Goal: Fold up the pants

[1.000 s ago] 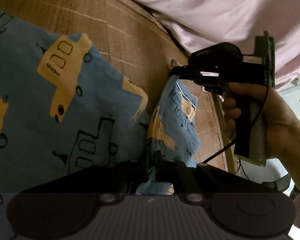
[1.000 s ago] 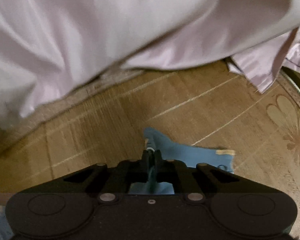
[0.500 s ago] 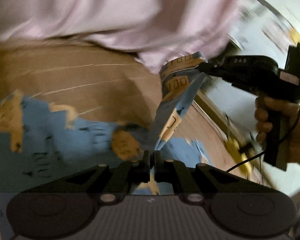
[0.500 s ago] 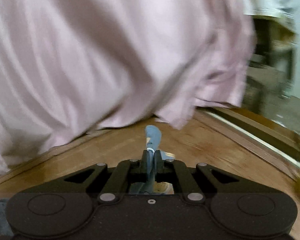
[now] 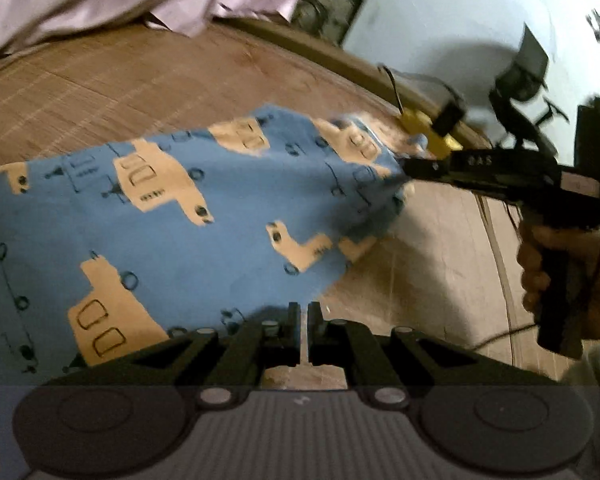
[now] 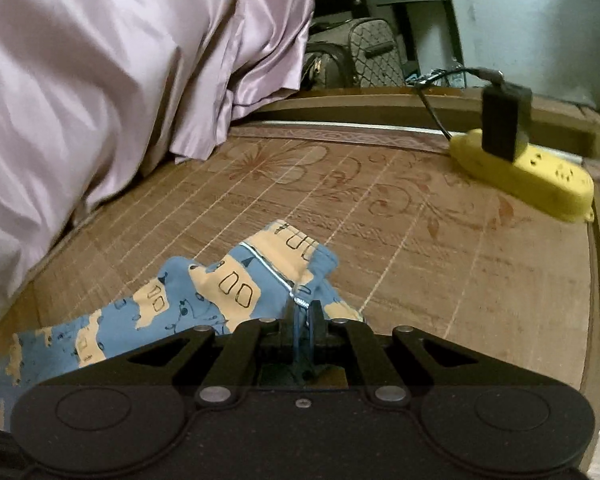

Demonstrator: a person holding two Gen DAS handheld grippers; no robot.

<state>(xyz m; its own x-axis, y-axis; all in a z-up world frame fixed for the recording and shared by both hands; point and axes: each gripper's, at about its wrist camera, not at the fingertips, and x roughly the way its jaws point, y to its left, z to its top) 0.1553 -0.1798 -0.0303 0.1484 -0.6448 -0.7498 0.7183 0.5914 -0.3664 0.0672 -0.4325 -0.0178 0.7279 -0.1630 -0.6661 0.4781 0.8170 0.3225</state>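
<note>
A woven bamboo mat with a faint floral print covers the work surface, bordered by a wooden frame. A heap of pale lilac satin bedding rests on its far left side. On the mat's far right corner lies a yellow power strip with a black adapter plugged into it. Beyond the frame stand a patterned bag and a shelf leg against a pale wall.

The pants, blue with tan vehicle shapes, lie spread across the mat.

In the left wrist view, the left gripper sits at the near edge of the cloth. Its jaws stand almost together, a thin slit between them showing the mat; no fabric can be seen between the fingertips, and the left finger lies at or over the hem.

In the right wrist view, the right gripper is clamped on a fold of the pants, a seam with white stitching running up from the pinch. From the left view, the right gripper shows side-on at the far corner of the cloth, that corner bunched at its tip, with the person's right hand wrapped around the handle.
</note>
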